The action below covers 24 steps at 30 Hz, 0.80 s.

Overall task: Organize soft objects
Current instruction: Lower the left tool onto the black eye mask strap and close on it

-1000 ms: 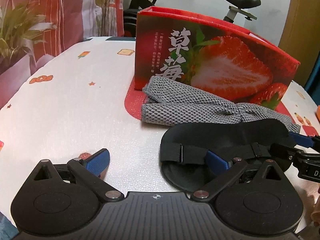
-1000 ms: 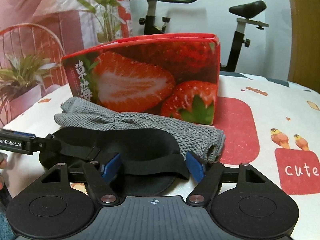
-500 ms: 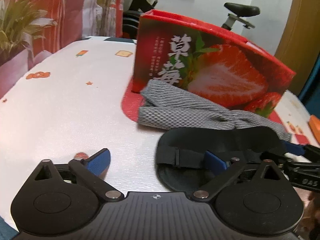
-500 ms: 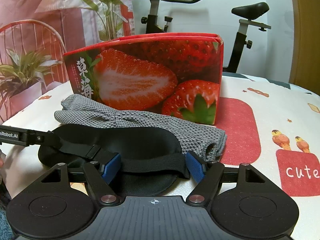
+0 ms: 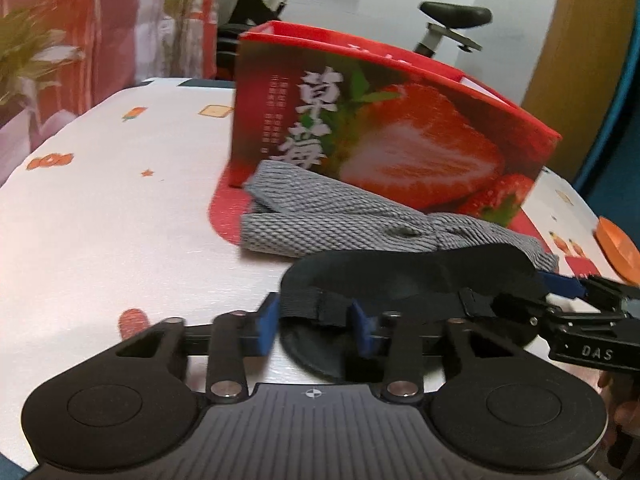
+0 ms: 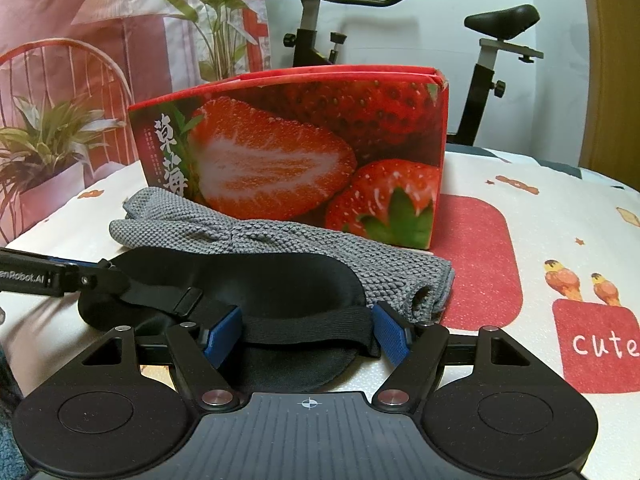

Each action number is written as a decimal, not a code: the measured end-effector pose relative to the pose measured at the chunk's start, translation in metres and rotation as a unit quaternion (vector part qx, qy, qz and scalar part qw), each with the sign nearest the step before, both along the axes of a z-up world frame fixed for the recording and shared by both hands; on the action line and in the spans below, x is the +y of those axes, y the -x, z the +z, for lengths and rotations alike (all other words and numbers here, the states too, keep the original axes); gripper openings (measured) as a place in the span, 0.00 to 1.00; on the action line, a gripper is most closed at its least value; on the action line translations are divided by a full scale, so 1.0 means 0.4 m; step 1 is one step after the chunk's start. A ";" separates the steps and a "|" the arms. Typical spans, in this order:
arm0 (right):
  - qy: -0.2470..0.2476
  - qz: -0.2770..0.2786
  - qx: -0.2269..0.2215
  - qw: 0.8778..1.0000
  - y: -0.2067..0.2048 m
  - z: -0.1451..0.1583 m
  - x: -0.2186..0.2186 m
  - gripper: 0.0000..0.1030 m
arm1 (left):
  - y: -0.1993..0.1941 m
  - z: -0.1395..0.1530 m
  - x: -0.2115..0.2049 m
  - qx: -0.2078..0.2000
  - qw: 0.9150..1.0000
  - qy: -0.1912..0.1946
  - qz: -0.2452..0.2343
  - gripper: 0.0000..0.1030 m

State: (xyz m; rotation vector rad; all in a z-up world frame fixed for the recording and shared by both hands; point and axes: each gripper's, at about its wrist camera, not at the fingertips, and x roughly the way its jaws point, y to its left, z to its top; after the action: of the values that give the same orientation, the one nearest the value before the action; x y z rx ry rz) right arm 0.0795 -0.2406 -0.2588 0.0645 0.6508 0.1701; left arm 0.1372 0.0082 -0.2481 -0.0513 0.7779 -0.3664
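A black eye mask (image 5: 404, 280) (image 6: 248, 280) lies on the table in front of a folded grey knit cloth (image 5: 344, 224) (image 6: 280, 240). Behind both stands a red strawberry box (image 5: 384, 136) (image 6: 296, 156). My left gripper (image 5: 316, 322) is partly closed around the mask's left end and strap, its blue pads a short gap apart. My right gripper (image 6: 308, 330) is open, its pads either side of the mask's elastic strap (image 6: 308, 324) at the right end. Each gripper shows at the edge of the other's view.
The table has a white cloth with red patches and small prints (image 6: 560, 240). An orange object (image 5: 616, 248) lies at the far right in the left wrist view. An exercise bike (image 6: 492, 64), plants (image 6: 44, 148) and a curtain stand behind the table.
My left gripper's jaws have narrowed from wide open to a small gap around the mask's left end, and it has shifted right. My right gripper stays open astride the strap.
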 end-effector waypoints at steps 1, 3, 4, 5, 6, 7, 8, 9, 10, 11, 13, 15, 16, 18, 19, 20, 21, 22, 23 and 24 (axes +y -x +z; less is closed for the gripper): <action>-0.001 0.000 0.001 1.000 -0.001 0.001 0.000 0.68 | -0.003 0.000 0.006 0.000 1.000 -0.001 0.008 0.33; -0.007 0.005 0.005 1.000 -0.003 0.003 -0.003 0.70 | -0.008 0.000 0.018 0.003 1.000 0.006 0.017 0.30; -0.012 0.006 0.008 1.000 -0.004 0.005 -0.005 0.70 | -0.010 -0.001 0.023 0.005 1.000 0.011 0.020 0.30; -0.019 0.005 0.011 1.000 -0.004 0.007 -0.009 0.70 | -0.011 -0.001 0.027 0.006 1.000 0.014 0.023 0.30; -0.026 0.005 0.013 1.000 -0.004 0.010 -0.011 0.69 | -0.012 -0.001 0.029 0.007 1.000 0.016 0.023 0.30; -0.033 0.004 0.014 0.999 -0.003 0.013 -0.014 0.67 | -0.011 0.000 0.030 0.007 1.000 0.016 0.024 0.30; -0.043 0.003 0.015 0.999 -0.001 0.019 -0.018 0.61 | -0.010 0.000 0.030 0.006 1.000 0.015 0.023 0.30; -0.054 0.001 0.013 0.998 0.001 0.027 -0.021 0.58 | -0.009 0.000 0.030 0.005 1.000 0.012 0.023 0.30; -0.066 0.000 0.008 0.998 0.006 0.038 -0.024 0.55 | -0.008 0.000 0.027 0.004 1.000 0.009 0.022 0.30; -0.074 -0.001 0.001 0.997 0.011 0.049 -0.027 0.51 | -0.008 0.000 0.026 0.003 1.000 0.007 0.022 0.30; -0.090 0.001 -0.012 0.996 0.019 0.072 -0.031 0.46 | -0.008 0.001 0.026 0.004 1.000 0.007 0.022 0.30; -0.116 0.003 -0.014 0.993 0.023 0.085 -0.038 0.39 | -0.007 0.002 0.030 0.004 1.000 0.008 0.022 0.30; -0.125 0.002 -0.014 0.992 0.023 0.087 -0.041 0.37 | -0.006 0.001 0.031 0.004 1.000 0.008 0.022 0.30; -0.135 0.003 -0.007 0.991 0.022 0.085 -0.045 0.29 | -0.006 0.001 0.030 0.005 1.000 0.009 0.023 0.30; -0.136 0.003 -0.004 0.991 0.022 0.081 -0.044 0.27 | -0.006 0.001 0.030 0.005 1.000 0.009 0.023 0.30; -0.135 0.002 -0.003 0.991 0.022 0.077 -0.042 0.26 | -0.006 0.001 0.030 0.005 1.000 0.008 0.023 0.30; -0.133 -0.001 -0.002 0.991 0.022 0.075 -0.043 0.23 | -0.006 0.001 0.030 0.005 1.000 0.008 0.022 0.30; -0.131 -0.005 0.000 0.991 0.021 0.072 -0.042 0.15 | -0.006 0.001 0.031 0.005 1.000 0.009 0.022 0.30; -0.124 -0.013 0.001 0.992 0.020 0.069 -0.043 0.08 | -0.006 0.001 0.030 0.005 1.000 0.009 0.022 0.31; -0.112 -0.023 -0.001 0.993 0.021 0.067 -0.044 0.07 | -0.006 0.001 0.030 0.005 1.000 0.008 0.022 0.31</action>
State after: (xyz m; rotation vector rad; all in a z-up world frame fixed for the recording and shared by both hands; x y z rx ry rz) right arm 0.0712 -0.2583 -0.2318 0.2945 0.6264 0.1986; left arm 0.1395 0.0202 -0.2477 -0.0862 0.7814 -0.3306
